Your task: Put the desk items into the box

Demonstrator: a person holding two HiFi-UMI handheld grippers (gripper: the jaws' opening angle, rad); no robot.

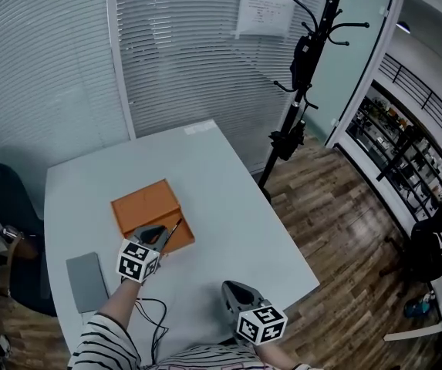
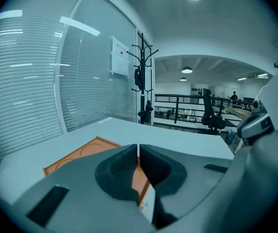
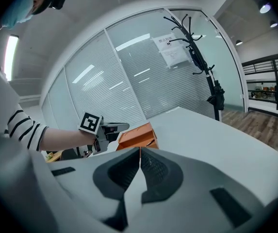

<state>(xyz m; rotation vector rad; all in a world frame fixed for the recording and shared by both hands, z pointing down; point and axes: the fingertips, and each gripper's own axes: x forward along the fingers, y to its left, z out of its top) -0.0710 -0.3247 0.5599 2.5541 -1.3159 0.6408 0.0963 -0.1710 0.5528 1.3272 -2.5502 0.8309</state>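
An open orange box (image 1: pixel 147 206) sits on the white table (image 1: pixel 228 206), left of the middle. A thin dark pen (image 1: pixel 173 232) leans inside its near right corner, also seen as the pen (image 3: pixel 150 141) in the right gripper view. My left gripper (image 1: pixel 161 235) hovers at the box's near edge with its jaws shut and nothing visible between them; the box (image 2: pixel 78 155) lies just beyond its tips (image 2: pixel 138 152). My right gripper (image 1: pixel 230 287) is above the table's near edge, shut and empty, and it looks toward the box (image 3: pixel 136 136) and the left gripper (image 3: pixel 127 126).
A flat grey pad (image 1: pixel 87 281) lies at the table's near left, with a black cable (image 1: pixel 153 314) beside it. A black chair (image 1: pixel 5 199) stands left of the table. A coat stand (image 1: pixel 301 75) rises past the far right corner. Wood floor lies to the right.
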